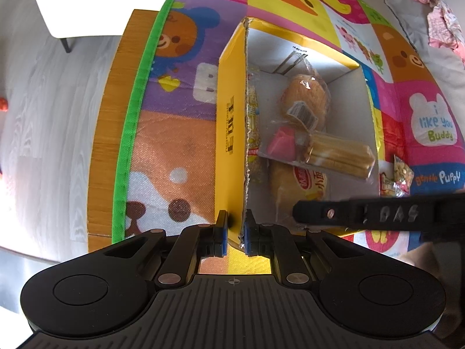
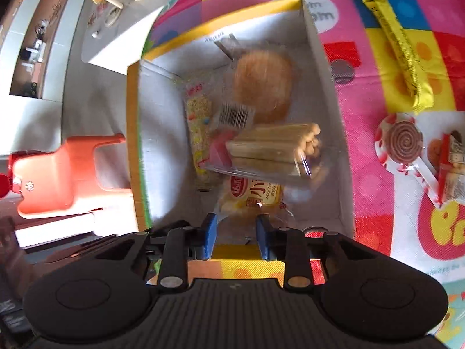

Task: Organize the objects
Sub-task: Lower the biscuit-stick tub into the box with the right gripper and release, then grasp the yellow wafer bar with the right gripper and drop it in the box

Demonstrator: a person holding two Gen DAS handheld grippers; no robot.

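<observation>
Holding the box steady on the mat, the left tool pinches its near wall. The right tool hovers half open and empty above the snacks inside. Next it probably must fetch the lollipop outside.

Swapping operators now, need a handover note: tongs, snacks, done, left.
Left tongs: shut on the yellow box wall at its near corner.
Right tongs: open, empty, above the box's near edge.
Done, in the box: round bun, wafer roll pack, small bread pack, candy bag.
Left, on the mat: yellow bar, swirl lollipop, red cookie pack.
</observation>
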